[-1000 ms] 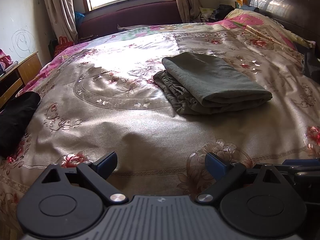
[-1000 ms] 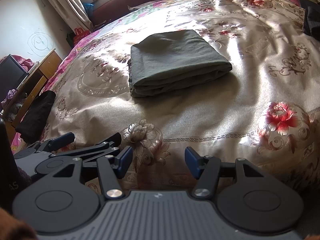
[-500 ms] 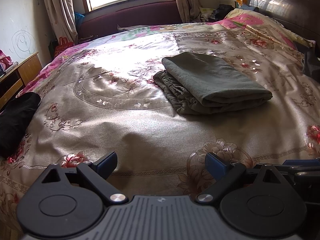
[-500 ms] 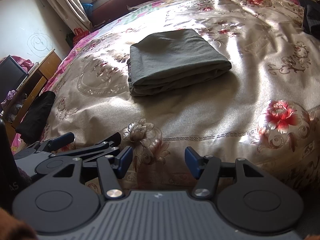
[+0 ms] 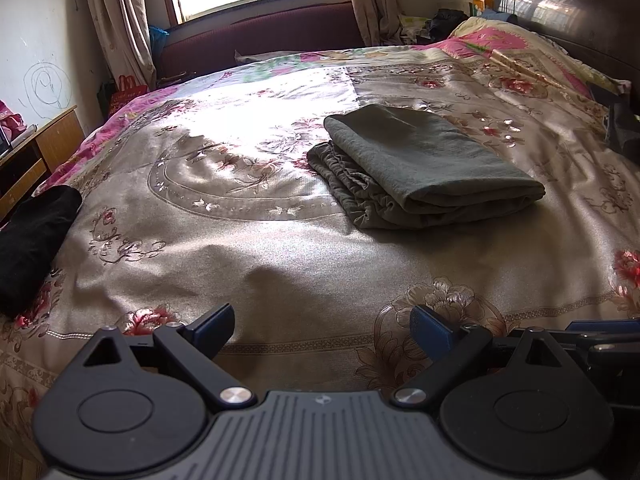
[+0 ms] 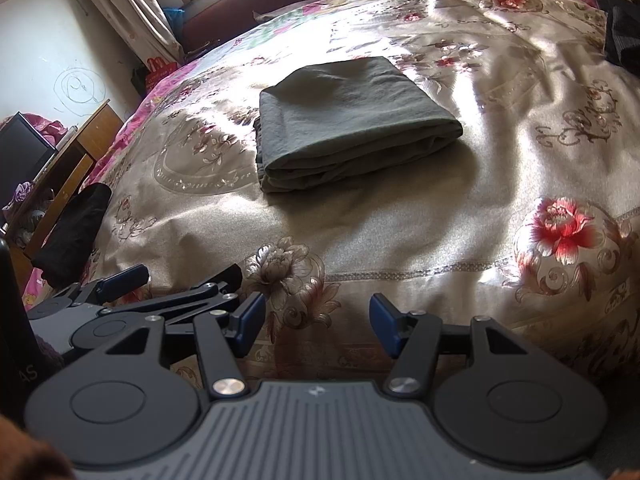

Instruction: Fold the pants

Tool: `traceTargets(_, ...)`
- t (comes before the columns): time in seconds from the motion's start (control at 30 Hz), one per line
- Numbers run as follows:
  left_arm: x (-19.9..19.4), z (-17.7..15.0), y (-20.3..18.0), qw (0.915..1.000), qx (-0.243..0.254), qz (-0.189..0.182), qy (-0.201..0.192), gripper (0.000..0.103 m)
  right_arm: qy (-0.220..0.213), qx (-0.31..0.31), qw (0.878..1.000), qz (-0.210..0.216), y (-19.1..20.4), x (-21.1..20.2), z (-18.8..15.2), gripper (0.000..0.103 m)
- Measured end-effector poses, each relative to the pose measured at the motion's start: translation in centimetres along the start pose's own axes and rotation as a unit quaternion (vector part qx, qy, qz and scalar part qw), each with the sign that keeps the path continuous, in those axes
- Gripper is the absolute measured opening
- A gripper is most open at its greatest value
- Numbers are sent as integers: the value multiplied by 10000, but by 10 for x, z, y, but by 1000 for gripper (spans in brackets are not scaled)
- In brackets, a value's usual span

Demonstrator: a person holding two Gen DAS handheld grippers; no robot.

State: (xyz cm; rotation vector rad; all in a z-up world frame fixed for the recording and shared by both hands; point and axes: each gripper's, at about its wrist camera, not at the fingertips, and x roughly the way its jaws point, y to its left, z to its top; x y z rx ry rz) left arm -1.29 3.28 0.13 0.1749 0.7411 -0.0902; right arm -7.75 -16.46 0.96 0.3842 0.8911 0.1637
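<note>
Grey-green pants (image 5: pixel 424 168) lie folded into a compact stack in the middle of the bed; they also show in the right wrist view (image 6: pixel 348 120). My left gripper (image 5: pixel 322 330) is open and empty, held back near the bed's front edge, well short of the pants. My right gripper (image 6: pixel 316 320) is open and empty, also near the front edge. The left gripper's fingers (image 6: pixel 124 278) show at the lower left of the right wrist view.
The floral bedspread (image 5: pixel 240 240) covers the bed. A black garment (image 5: pixel 32 240) lies at the bed's left edge. A wooden desk (image 5: pixel 36 148) stands at left. A dark headboard (image 5: pixel 568 8) and another dark item (image 6: pixel 624 36) are at right.
</note>
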Motion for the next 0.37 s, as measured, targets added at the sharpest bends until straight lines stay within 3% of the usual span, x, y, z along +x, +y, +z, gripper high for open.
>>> traceTargets(0.37,-1,0,3,9999,61,84,-79,103,-2,25,10000,-8,2,0,-1,59)
